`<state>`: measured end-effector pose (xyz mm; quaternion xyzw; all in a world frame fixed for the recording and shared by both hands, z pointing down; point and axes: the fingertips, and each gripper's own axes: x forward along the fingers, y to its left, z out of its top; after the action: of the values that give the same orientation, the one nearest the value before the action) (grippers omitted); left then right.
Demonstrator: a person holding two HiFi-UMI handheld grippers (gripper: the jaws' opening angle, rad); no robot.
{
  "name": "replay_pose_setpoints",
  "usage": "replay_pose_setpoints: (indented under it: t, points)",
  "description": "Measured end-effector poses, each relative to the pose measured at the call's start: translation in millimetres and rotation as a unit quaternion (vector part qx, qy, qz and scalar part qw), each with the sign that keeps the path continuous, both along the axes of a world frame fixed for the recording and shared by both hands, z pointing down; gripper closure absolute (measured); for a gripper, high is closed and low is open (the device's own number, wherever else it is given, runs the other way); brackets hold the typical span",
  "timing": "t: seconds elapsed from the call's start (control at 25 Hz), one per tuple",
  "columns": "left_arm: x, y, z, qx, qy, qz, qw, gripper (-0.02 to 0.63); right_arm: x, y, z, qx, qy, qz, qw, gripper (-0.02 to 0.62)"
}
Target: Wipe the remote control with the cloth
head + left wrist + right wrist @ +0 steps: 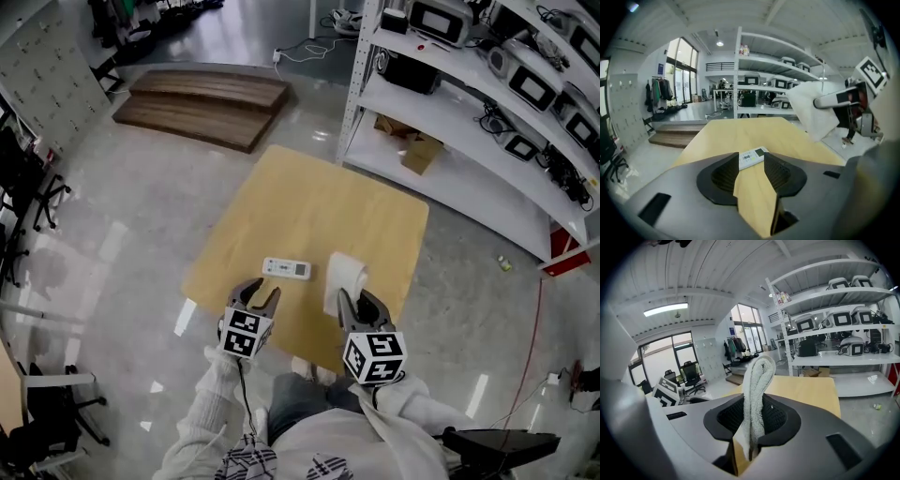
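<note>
A white remote control (286,269) lies flat on the square wooden table (309,211), near its front edge. My left gripper (259,296) hovers just short of it with its jaws open and nothing between them; in the left gripper view the remote control (753,157) shows past the fingertips. My right gripper (355,302) is shut on a folded white cloth (345,278), which stands up from its jaws. The cloth (755,399) is pinched between the pads in the right gripper view, and the cloth (812,110) hangs at the right of the left gripper view.
White metal shelving (487,122) with monitors and boxes stands behind and right of the table. Wooden pallets (202,103) lie on the glossy floor at the back left. Office chairs (37,202) stand along the left edge. A red cable (534,337) runs over the floor at right.
</note>
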<state>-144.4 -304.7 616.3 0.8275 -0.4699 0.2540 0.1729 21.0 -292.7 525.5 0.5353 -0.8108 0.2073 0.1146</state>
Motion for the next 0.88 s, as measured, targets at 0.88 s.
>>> replay_pose_setpoints:
  t: [0.88]
  points:
    - [-4, -52, 85, -0.089, -0.188, 0.354, 0.9116, 0.356, -6, -25, 49, -0.072, 0.008, 0.04, 0.997, 0.506]
